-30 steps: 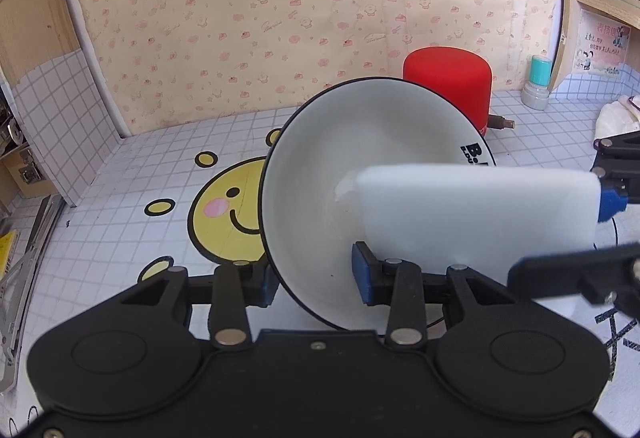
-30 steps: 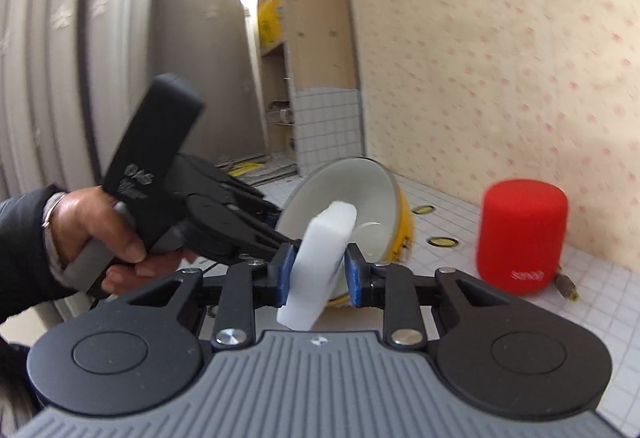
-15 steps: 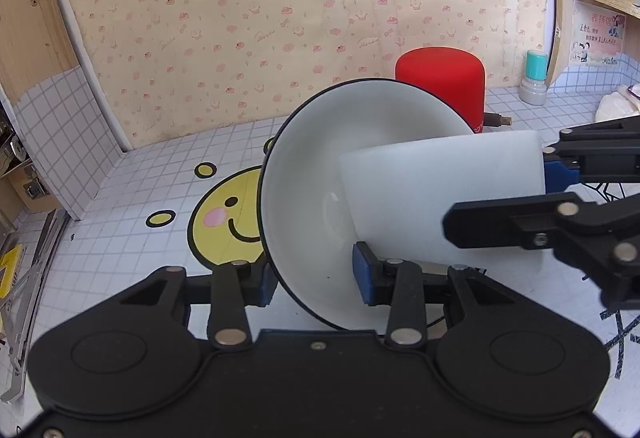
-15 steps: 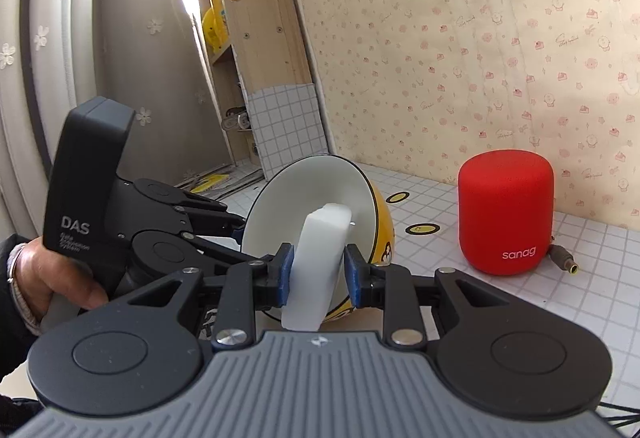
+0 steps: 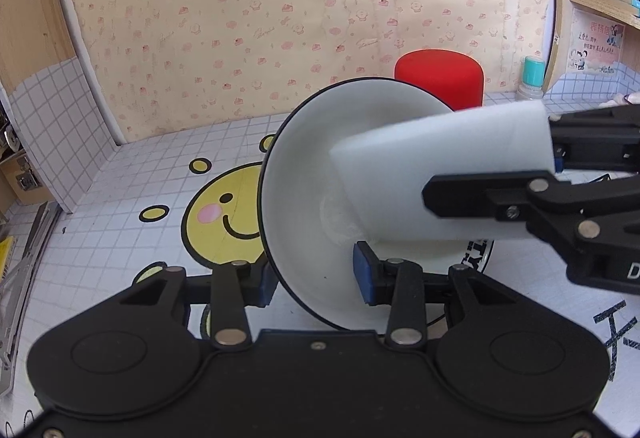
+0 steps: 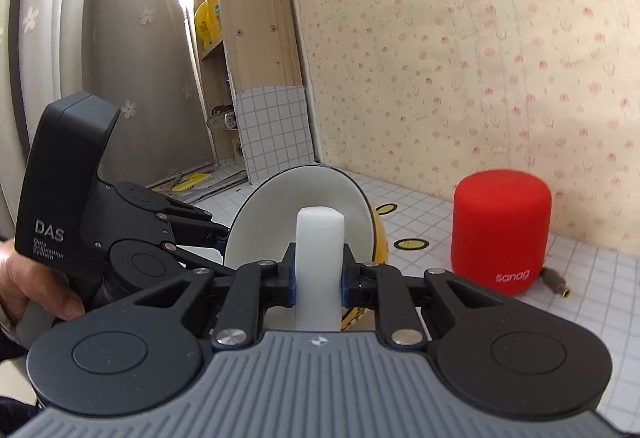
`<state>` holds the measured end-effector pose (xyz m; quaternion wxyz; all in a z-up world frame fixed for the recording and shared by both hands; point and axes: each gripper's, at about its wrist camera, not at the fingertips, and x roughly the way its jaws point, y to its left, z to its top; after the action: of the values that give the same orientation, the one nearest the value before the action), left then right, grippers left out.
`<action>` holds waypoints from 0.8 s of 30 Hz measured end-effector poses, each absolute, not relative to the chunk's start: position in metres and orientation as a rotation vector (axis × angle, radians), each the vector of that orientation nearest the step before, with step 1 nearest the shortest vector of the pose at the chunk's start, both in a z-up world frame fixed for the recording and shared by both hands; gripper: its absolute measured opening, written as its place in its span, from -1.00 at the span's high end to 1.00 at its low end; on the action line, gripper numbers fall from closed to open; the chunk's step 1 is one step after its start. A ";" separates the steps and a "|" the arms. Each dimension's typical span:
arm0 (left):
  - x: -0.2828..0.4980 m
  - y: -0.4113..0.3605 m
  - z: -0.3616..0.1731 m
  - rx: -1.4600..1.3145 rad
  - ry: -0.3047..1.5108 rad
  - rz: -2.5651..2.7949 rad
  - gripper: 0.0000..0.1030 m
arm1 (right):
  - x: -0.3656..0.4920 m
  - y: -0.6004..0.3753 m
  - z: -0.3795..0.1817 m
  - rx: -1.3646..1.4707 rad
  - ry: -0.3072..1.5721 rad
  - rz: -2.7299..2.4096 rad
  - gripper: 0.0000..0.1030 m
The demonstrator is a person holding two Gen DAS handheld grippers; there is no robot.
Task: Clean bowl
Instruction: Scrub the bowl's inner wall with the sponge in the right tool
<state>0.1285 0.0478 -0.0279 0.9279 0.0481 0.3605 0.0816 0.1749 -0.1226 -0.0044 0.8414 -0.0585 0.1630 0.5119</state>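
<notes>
Left claw (image 5: pixel 314 280) astride tilted bowl (image 5: pixel 316 174) rim

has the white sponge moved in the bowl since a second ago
Yes. In the left wrist view the sponge has swung up and rightward across the bowl, its outer end now nearer the red speaker.

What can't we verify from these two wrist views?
- Left wrist: the sponge covers its contact with the bowl floor.
- Left wrist: bowl's outer lettering, blocked by the right gripper.
- Right wrist: left gripper pads, behind the rim.
- Right wrist: the hand, cut off by the frame edge.
</notes>
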 end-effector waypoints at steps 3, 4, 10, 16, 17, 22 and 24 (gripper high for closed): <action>0.129 0.046 -0.027 0.104 0.744 0.168 0.21 | 0.169 -0.120 0.003 -0.222 0.267 1.059 0.61; 0.129 0.046 -0.027 0.103 0.744 0.168 0.21 | 0.166 -0.116 0.005 -0.287 0.231 1.055 0.61; 0.129 0.042 -0.028 0.108 0.743 0.172 0.21 | 0.168 -0.111 -0.003 -0.370 0.223 1.066 0.61; 0.131 0.036 -0.027 0.129 0.748 0.194 0.20 | 0.175 -0.117 -0.008 -0.294 0.316 1.156 0.61; 0.131 0.036 -0.027 0.129 0.750 0.195 0.19 | 0.176 -0.120 -0.007 -0.265 0.318 1.159 0.61; 0.132 0.031 -0.027 0.148 0.756 0.208 0.09 | 0.176 -0.130 0.000 -0.193 0.237 1.110 0.60; 0.133 0.028 -0.028 0.162 0.756 0.214 0.03 | 0.174 -0.126 -0.003 -0.243 0.231 1.084 0.60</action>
<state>0.1333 0.0276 -0.0277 0.9206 0.0787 0.3681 0.1040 0.1739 -0.1263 -0.0032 0.8434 -0.1151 0.1093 0.5133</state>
